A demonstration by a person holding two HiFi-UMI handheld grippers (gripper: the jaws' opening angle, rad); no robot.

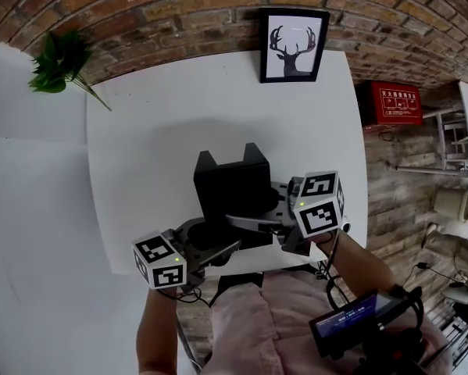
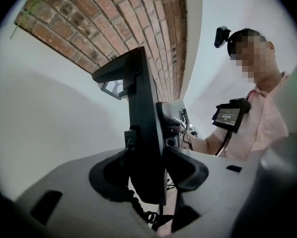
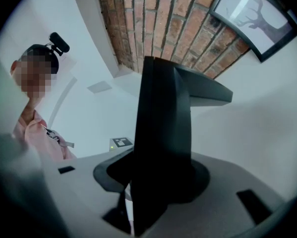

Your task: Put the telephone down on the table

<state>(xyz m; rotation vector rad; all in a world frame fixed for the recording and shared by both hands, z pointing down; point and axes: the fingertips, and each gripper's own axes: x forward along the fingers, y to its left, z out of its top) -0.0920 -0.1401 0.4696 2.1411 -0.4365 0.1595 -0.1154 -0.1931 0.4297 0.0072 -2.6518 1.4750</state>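
One black telephone (image 1: 232, 187) sits over the near edge of the one white tabletop (image 1: 148, 123), between two claws: the left claw (image 2: 148, 170) pinches its left side, the right claw (image 3: 155, 175) pinches its right; one deer picture (image 1: 294, 44), one plant (image 1: 58, 59)

We see soft, even light on the white table (image 1: 140, 131), a faint shadow spreading left of the dark telephone (image 1: 232, 186), the brick wall (image 1: 179, 6) bowed at the edges, and both gripper views ringed in black with near parts blurred
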